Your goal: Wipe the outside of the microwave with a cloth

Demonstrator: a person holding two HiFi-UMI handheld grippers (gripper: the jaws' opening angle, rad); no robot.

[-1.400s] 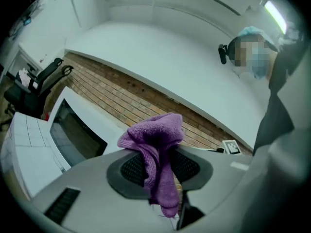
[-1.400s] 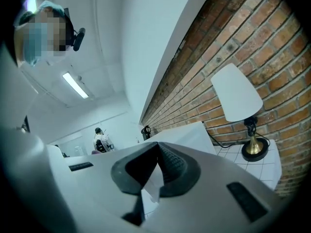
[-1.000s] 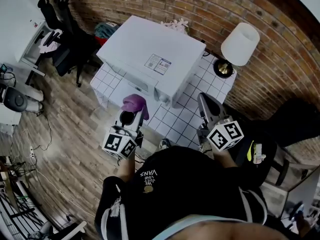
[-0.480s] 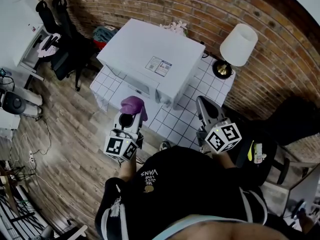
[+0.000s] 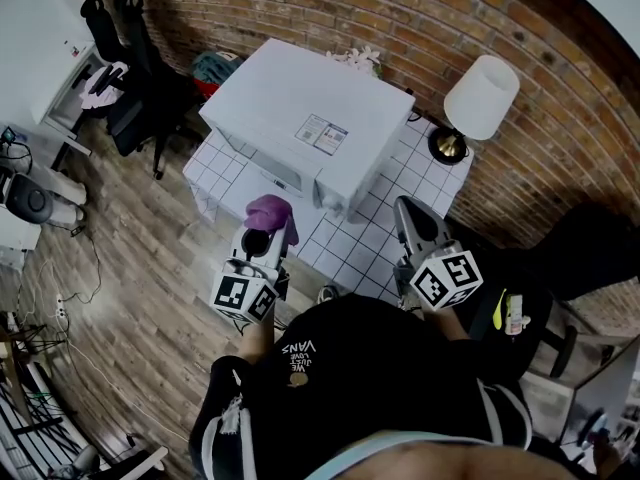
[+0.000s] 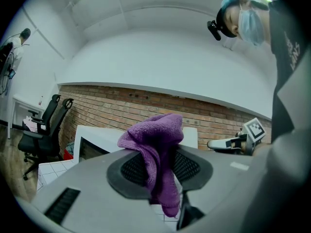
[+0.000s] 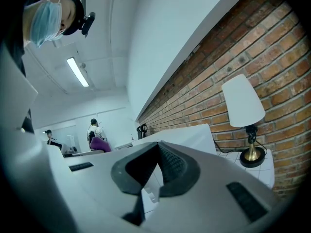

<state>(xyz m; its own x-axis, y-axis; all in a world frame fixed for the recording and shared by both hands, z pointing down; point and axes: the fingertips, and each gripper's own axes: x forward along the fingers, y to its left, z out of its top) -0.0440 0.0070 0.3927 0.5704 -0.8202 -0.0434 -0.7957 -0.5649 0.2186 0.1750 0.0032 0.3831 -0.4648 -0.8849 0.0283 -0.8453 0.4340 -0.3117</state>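
A white microwave (image 5: 305, 123) stands on a white tiled table (image 5: 350, 248) against the brick wall; its front faces the lower left. My left gripper (image 5: 264, 230) is shut on a purple cloth (image 5: 270, 211), held just in front of the microwave's door, apart from it. In the left gripper view the purple cloth (image 6: 158, 154) bunches up between the jaws, with the microwave (image 6: 92, 142) behind. My right gripper (image 5: 412, 218) hangs over the table to the right of the microwave, jaws shut on nothing; the right gripper view shows the microwave (image 7: 187, 135) ahead.
A table lamp (image 5: 478, 96) with a white shade stands at the table's back right corner. Black office chairs (image 5: 130, 63) and a desk sit at the left on the wooden floor. A red and teal bin (image 5: 208, 68) is behind the table's left side.
Both grippers have stayed nearly in place; the view has shifted slightly. The cloth remains held in the left gripper.
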